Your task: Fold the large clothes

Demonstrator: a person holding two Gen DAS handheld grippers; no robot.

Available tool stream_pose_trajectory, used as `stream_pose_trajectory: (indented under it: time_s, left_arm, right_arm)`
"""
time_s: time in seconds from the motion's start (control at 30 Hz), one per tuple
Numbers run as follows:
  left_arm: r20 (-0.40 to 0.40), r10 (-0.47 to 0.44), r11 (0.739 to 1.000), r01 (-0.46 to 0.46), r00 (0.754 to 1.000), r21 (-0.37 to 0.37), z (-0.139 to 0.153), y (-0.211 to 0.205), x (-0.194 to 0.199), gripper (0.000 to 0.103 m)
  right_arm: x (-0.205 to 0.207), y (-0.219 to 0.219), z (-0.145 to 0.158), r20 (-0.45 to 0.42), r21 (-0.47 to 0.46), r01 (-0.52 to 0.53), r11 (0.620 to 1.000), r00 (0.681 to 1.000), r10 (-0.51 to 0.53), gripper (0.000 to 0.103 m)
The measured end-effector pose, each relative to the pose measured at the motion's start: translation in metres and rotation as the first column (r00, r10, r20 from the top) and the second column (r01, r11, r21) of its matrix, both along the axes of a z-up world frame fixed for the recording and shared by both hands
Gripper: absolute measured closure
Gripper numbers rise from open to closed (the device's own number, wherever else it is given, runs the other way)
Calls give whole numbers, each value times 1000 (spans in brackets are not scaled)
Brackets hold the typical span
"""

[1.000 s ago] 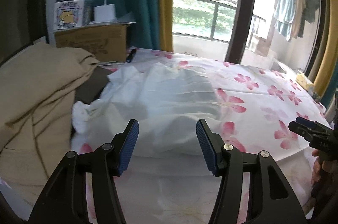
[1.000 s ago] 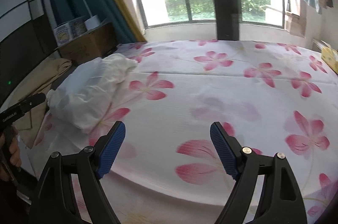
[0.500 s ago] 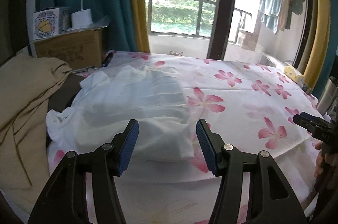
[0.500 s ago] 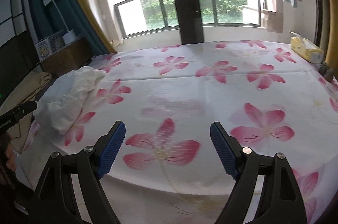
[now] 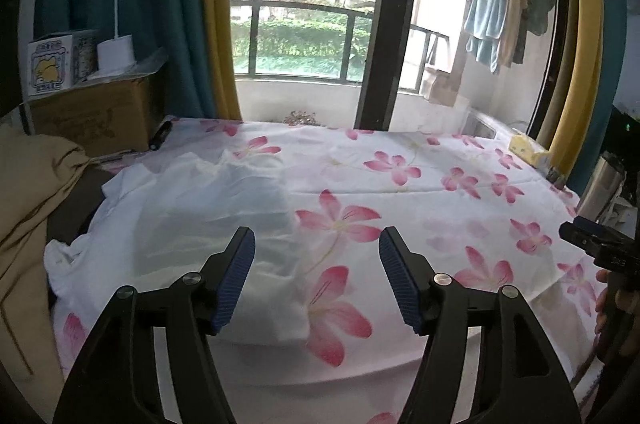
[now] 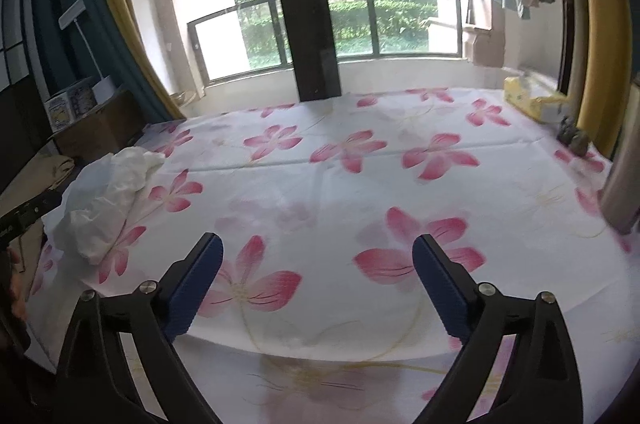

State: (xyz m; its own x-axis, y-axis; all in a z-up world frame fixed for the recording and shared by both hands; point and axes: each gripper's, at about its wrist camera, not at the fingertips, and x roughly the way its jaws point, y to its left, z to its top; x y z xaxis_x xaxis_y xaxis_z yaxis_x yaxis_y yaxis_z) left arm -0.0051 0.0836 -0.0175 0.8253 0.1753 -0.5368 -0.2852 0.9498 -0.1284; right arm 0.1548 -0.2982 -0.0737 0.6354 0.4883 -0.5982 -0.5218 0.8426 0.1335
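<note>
One white garment (image 5: 192,224) lies crumpled lengthwise, running toward the window.

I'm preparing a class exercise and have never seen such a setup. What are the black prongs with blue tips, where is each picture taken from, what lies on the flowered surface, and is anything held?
A person holds a two-finger gripper in each hand; each has a camera looking along its fingers. One view shows the left gripper, the other the right gripper. Both are opening, with nothing between them. On the flowered sheet lies a crumpled white garment, nearer the left gripper. Nothing is held.
</note>
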Motion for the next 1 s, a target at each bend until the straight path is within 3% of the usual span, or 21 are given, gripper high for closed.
stream_pose_trajectory:
  time_s: [0.3, 1.0]
  left_arm:
    - [52, -55, 999, 55, 997, 2, 15, -15, 11, 35]
    - [150, -104, 990, 88, 983, 111, 68, -30, 8, 35]
  right_arm:
    - [2, -29, 20, 32, -2, 58, 998, 998, -58, 5]
    - [-3, -57, 76, 143, 42, 102, 994, 984, -107, 2]
